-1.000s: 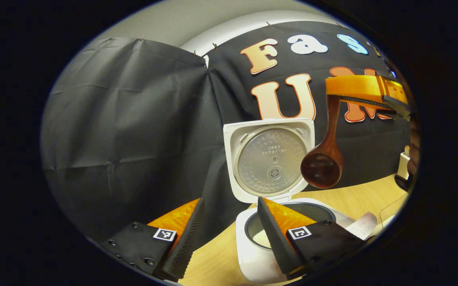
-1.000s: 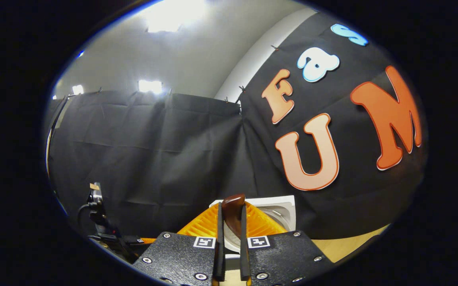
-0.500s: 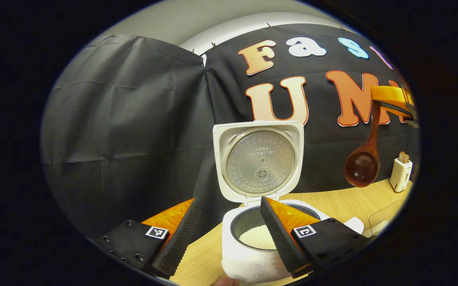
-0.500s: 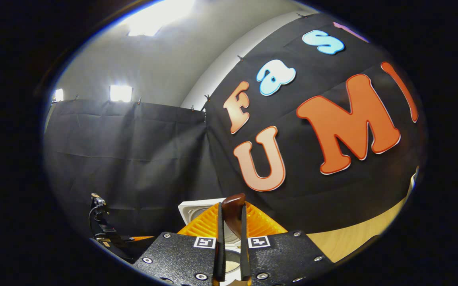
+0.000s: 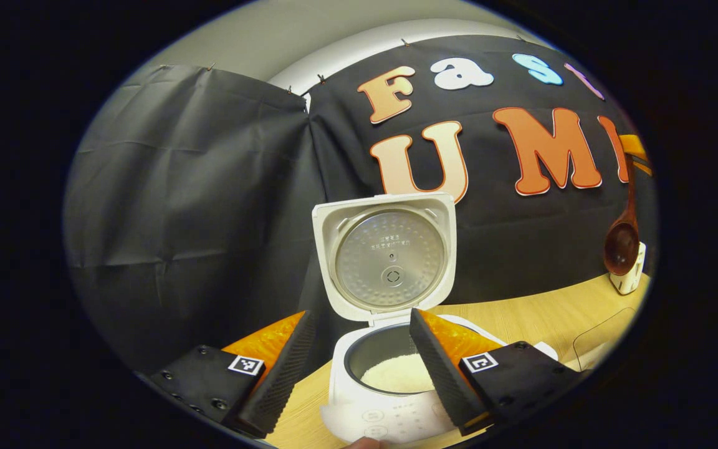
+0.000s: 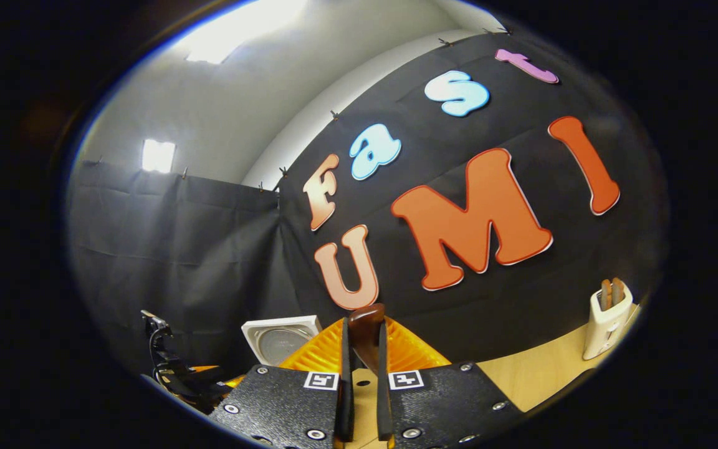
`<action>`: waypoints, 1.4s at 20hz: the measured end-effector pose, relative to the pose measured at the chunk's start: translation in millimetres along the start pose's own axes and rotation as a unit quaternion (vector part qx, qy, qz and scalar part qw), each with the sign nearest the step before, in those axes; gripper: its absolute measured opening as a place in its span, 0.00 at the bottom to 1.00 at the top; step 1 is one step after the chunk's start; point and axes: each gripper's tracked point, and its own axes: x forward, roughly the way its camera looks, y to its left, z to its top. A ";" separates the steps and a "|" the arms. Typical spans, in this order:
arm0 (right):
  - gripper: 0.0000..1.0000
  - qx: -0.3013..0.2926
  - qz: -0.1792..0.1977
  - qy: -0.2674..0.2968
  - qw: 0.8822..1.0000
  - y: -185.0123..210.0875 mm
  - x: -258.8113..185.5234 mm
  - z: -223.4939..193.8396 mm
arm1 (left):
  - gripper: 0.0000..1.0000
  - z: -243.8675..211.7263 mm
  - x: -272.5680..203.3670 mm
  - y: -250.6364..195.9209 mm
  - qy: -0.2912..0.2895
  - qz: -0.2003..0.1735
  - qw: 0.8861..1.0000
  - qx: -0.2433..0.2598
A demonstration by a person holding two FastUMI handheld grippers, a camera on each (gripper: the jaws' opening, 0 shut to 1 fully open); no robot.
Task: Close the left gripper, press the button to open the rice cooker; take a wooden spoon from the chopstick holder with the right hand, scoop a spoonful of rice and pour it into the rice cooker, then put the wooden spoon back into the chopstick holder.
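Two claws, one spoon, cooker already popped open

Right claw [image 6: 362,349] was clamped on the wooden spoon [image 5: 622,246] near the chopstick holder [image 6: 607,318], far right on the table [image 5: 521,318]; left claw [image 5: 362,362] sat wide over the rice cooker [image 5: 384,268], rice [image 5: 396,377] inside.

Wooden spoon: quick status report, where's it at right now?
Right gripper shut on wooden spoon, held up near chopstick holder. Left gripper open, empty. Rice cooker lid up, rice inside. Nothing in the way.
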 end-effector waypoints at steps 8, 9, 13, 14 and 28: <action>0.15 -0.012 -0.105 -0.017 0.994 -72.5 -67.5 30.1 | 1.00 4.1 2.0 -10.3 0.002 0.013 1.000 -0.010; 0.15 -0.016 -0.119 -0.016 0.993 -81.7 -75.8 30.2 | 1.00 5.0 0.1 -12.4 0.001 0.014 1.000 -0.011; 0.14 -0.027 -0.188 -0.001 0.982 -128.7 -122.6 16.6 | 1.00 6.6 -2.2 -18.0 -0.004 0.022 1.000 -0.012; 0.15 -0.022 -0.204 0.004 0.979 -138.9 -131.6 15.0 | 0.99 8.4 -2.9 -19.7 -0.004 0.022 1.000 -0.014; 0.15 0.074 -0.305 0.065 0.947 -202.8 -205.0 -53.1 | 0.99 22.5 10.4 1.1 -0.010 0.051 0.997 -0.050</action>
